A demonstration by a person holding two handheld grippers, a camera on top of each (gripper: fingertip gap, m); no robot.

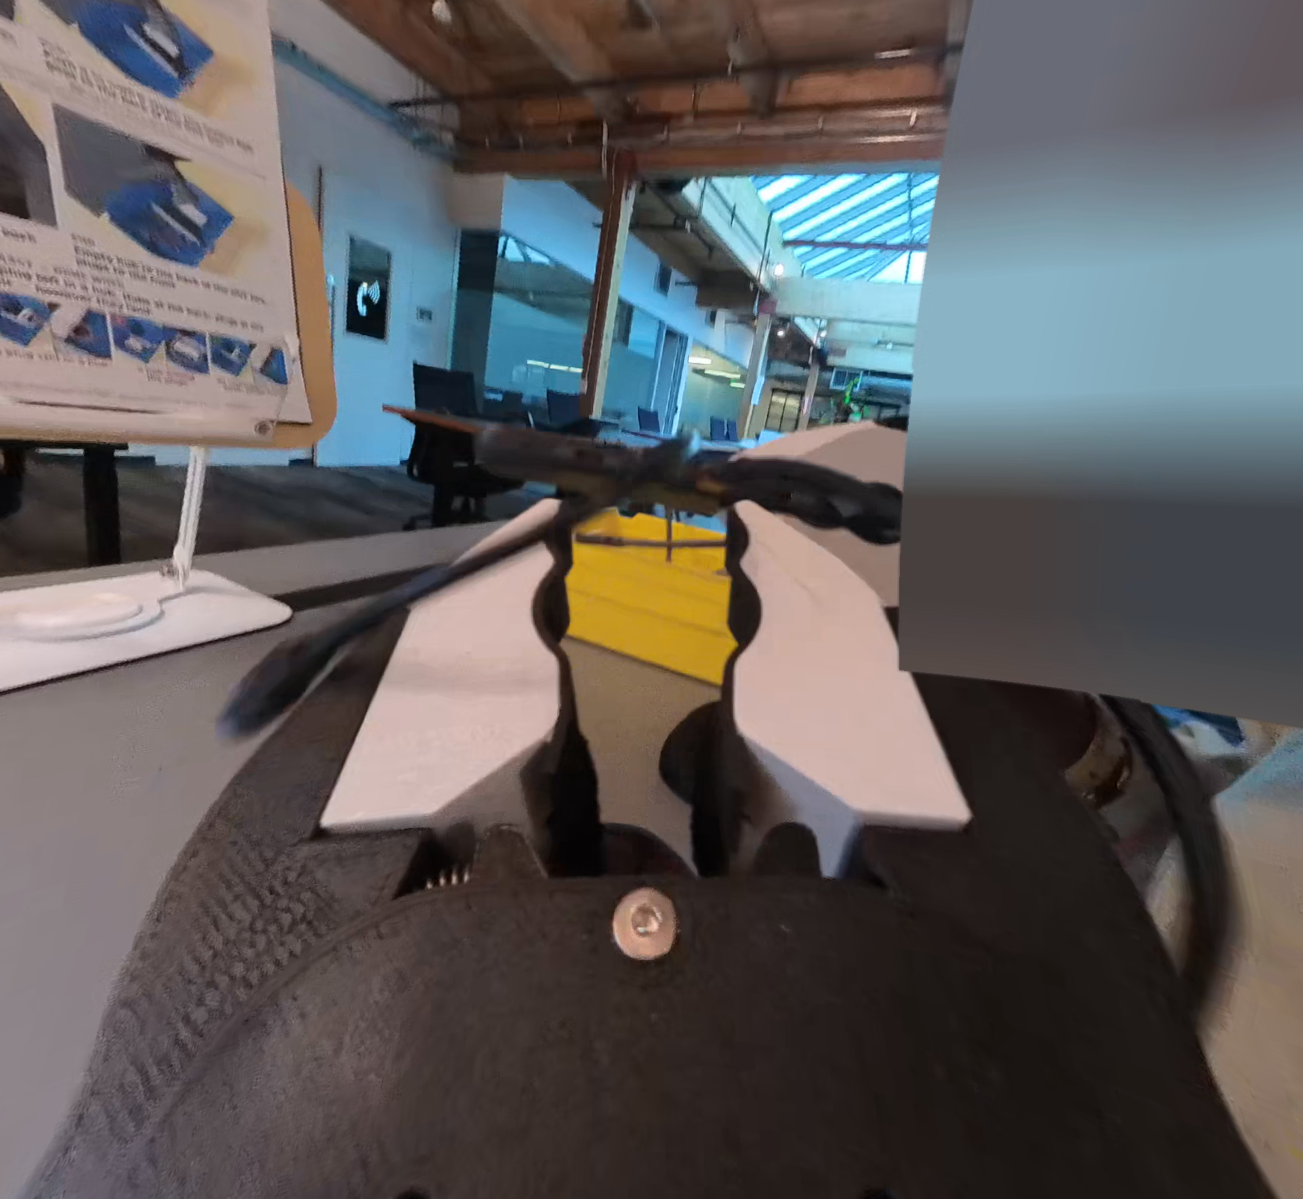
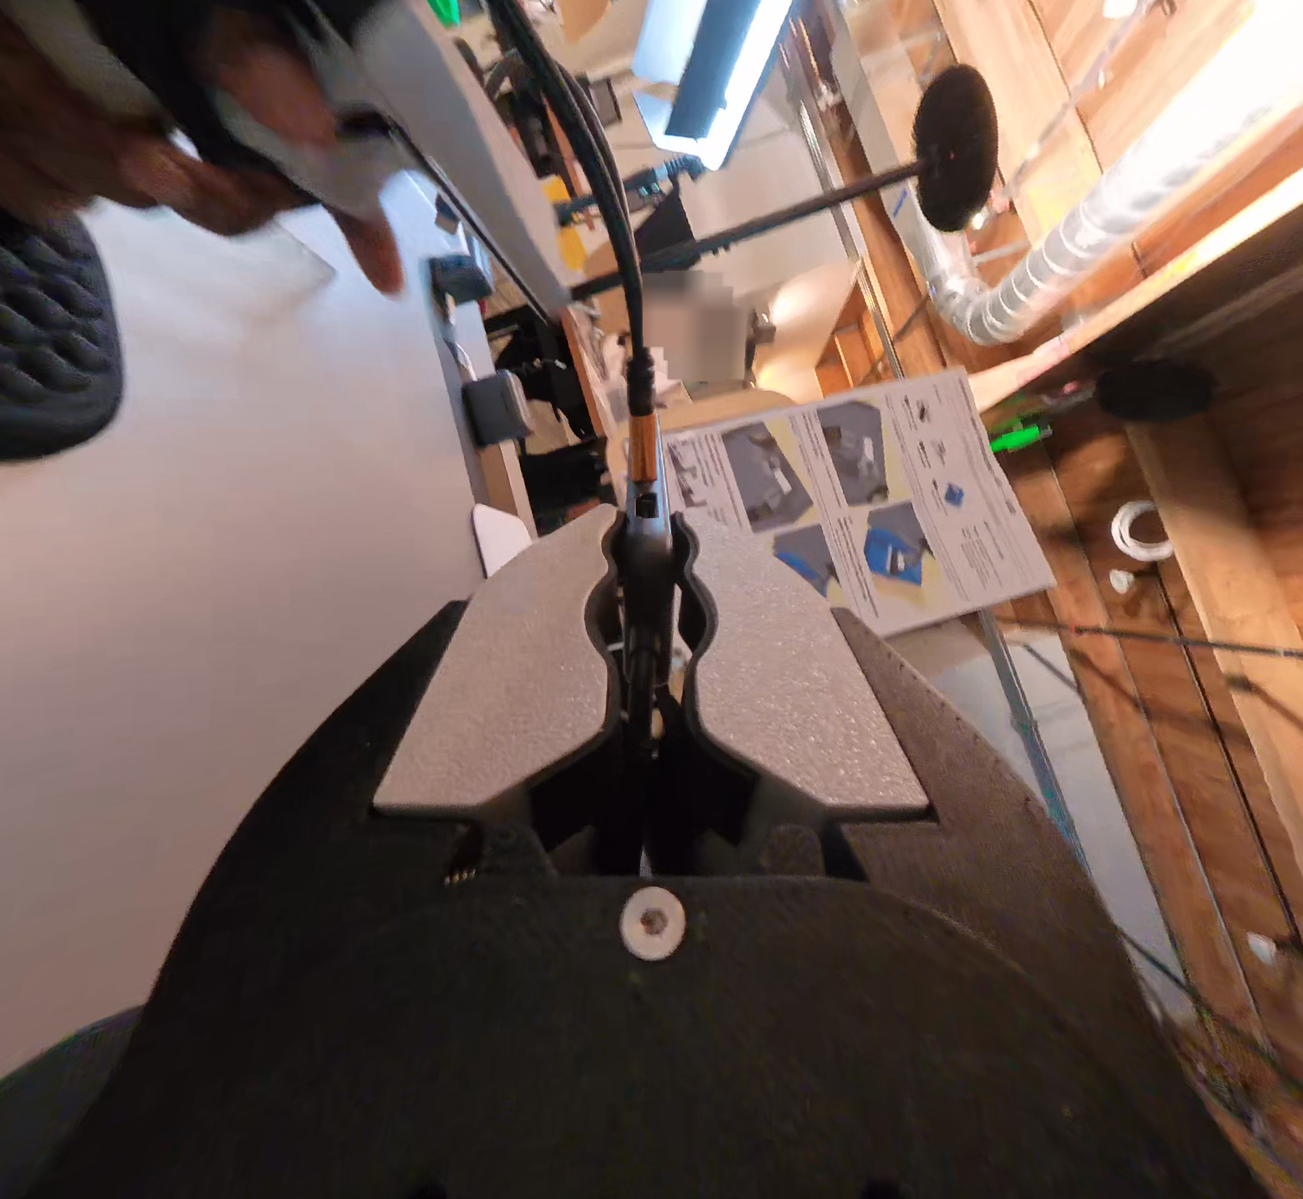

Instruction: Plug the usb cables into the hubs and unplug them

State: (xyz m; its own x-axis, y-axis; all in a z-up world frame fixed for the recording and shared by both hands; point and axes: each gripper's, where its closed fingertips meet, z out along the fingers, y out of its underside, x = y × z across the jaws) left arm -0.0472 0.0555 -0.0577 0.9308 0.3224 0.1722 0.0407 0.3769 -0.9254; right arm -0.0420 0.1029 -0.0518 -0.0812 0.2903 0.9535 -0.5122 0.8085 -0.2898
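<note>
- Left gripper point(image 1: 645, 516): the jaws are set moderately apart, with a clear gap seen between the two white fingers point(image 1: 465, 672). A dark hub point(image 1: 599, 456) with a black cable point(image 1: 811, 495) lies blurred across the fingertips; whether it is pinched cannot be told.
- A second dark cable point(image 1: 338, 636) is seen running down and left from the tips, over the grey table point(image 1: 106, 848), heavily blurred.
- A yellow block point(image 1: 649, 594) is visible on the table beyond the gap.
- A white stand point(image 1: 127, 615) is noted on the table to the left, carrying an instruction sheet point(image 1: 141, 178).
- The right of the left wrist view is covered by a blurred patch.
- Right gripper point(image 2: 645, 531): the jaws are drawn narrow and closed on a dark plug point(image 2: 645, 545), which is held between the grey fingers point(image 2: 522, 672).
- A copper-coloured sleeve point(image 2: 644, 449) is seen just beyond the tips, and a black lead point(image 2: 620, 234) is seen curving up and away from it.
- The right wrist view is rolled on its side. A hand point(image 2: 233, 129) holding the other gripper is seen at upper left, blurred, above the pale table point(image 2: 247, 460).
- A printed sheet point(image 2: 860, 502) is noted just right of the fingertips.
- A silver duct point(image 2: 1057, 263) is recorded beyond, against wooden boards.
</note>
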